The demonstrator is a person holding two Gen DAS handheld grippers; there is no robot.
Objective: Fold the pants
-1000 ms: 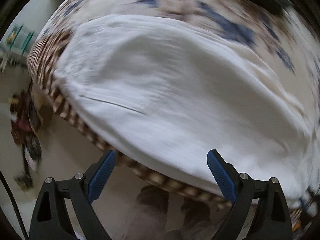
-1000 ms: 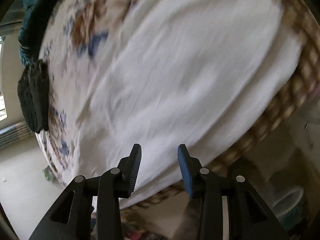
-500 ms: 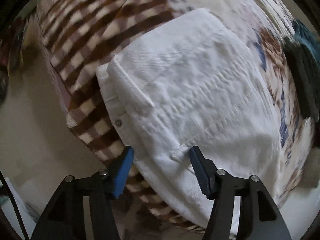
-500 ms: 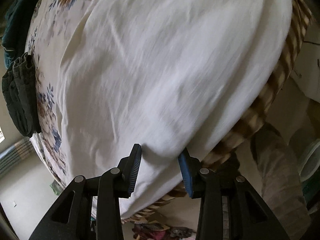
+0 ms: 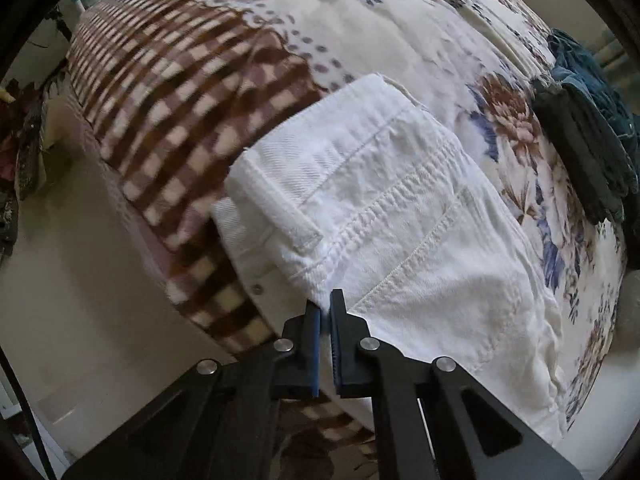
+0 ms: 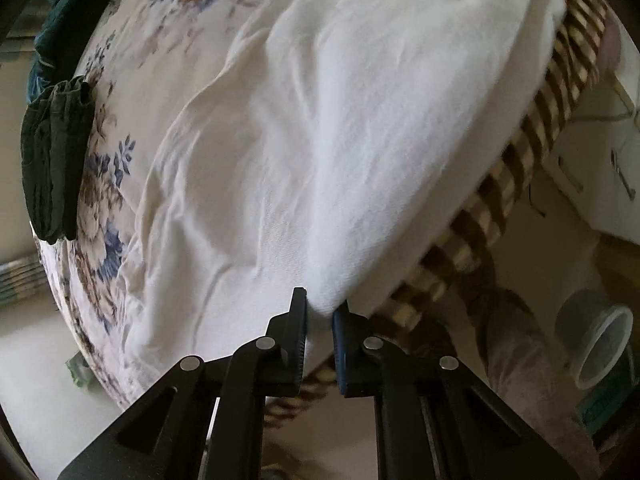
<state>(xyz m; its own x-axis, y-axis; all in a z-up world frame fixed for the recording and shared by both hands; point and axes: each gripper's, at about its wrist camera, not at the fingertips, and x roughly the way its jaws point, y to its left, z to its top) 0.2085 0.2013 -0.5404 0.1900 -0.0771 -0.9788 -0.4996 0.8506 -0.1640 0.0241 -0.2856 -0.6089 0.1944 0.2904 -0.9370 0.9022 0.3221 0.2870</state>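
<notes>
1. Pinching the near edge of the white pants point(image 5: 404, 216): left gripper point(image 5: 326, 312) has its jaws almost together on cloth at the waistband end, right by the belt loop point(image 5: 288, 216) and rivet button point(image 5: 258, 289).
2. Right gripper point(image 6: 320, 312) has jaws narrow, with a thin fold of the white pants point(image 6: 320, 132) edge between the pads; this looks like the leg end, smooth cloth with no seams visible.
3. Pants lie spread on the bed, over the floral bedspread point(image 5: 400, 12) and partly over the brown checked blanket point(image 5: 168, 96) at the bed's near edge.
4. Key relation: the long axis of the pants runs along the bed edge, side to side across both grippers. Each gripper grips one end of the same near edge, and the rest of the garment lies forward of the jaws, away from the person.
5. Judgement: neither hand is nearer; each is already on cloth. The next move likely lifts the near edge and carries it forward or end to end.
6. Risk: the right grip is shallow, so cloth may slip.
7. Dark folded garments point(image 5: 580, 140) sit at the far side, well apart from the pants.
</notes>
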